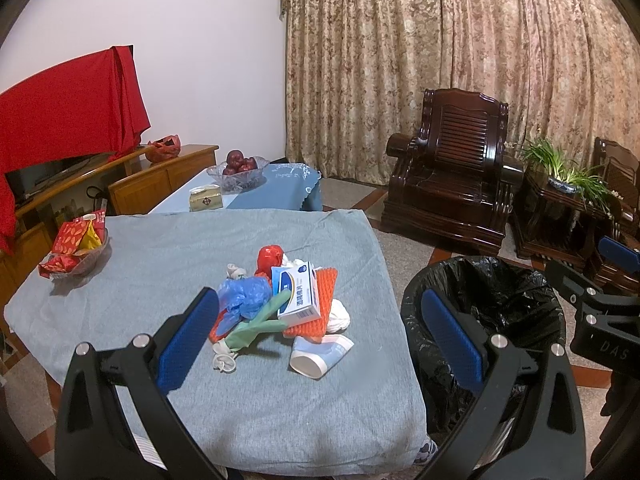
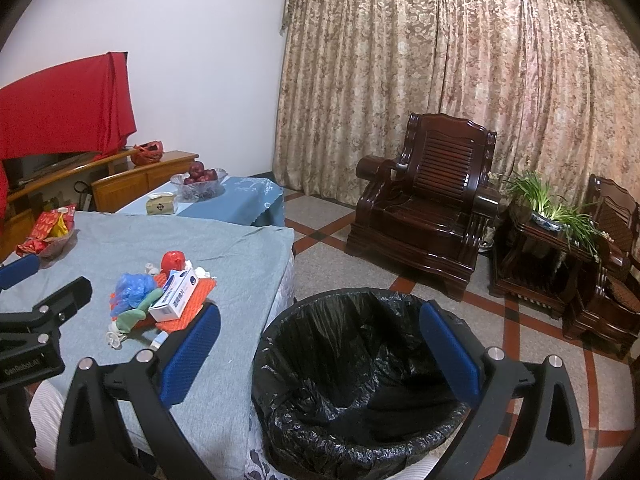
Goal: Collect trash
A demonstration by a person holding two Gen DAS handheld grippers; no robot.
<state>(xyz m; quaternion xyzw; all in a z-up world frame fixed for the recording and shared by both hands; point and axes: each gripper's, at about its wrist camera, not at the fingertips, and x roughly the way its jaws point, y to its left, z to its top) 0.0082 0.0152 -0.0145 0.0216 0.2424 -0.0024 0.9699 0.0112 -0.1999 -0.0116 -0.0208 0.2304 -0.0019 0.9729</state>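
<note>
Left claw: my left claw (image 1: 320,344), its blue-padded fingers (image 1: 188,344) spread wide and gripping nothing, hangs above the near half of the tabletop.
Right claw: my right claw (image 2: 320,348) is likewise wide open and empty, poised over the round bin lined with a black plastic bag (image 2: 360,384).
Tabletop: a square tabletop draped in grey-blue cloth (image 1: 180,248) carries the litter.
Trash heap: a loose pile sits toward the tabletop's right edge, just past the middle.
On top: a white-and-blue cardboard medicine box (image 1: 297,294) lies tilted across an orange ridged foam sheet (image 1: 325,300).
Beside it: a crumpled blue plastic bag (image 1: 244,294) touches the box's left side, with a green rubbery scrap (image 1: 256,326) below it and a shiny red wrapper (image 1: 270,258) at the far end.
Nearest piece: a white-and-blue paper cup (image 1: 318,354) lies on its side at the near edge of the heap.
Bin: it stands on the floor just beside the tabletop's right edge.
Far-left corner: a glass dish of red and yellow snack packets (image 1: 78,246) rests well apart from the heap.
</note>
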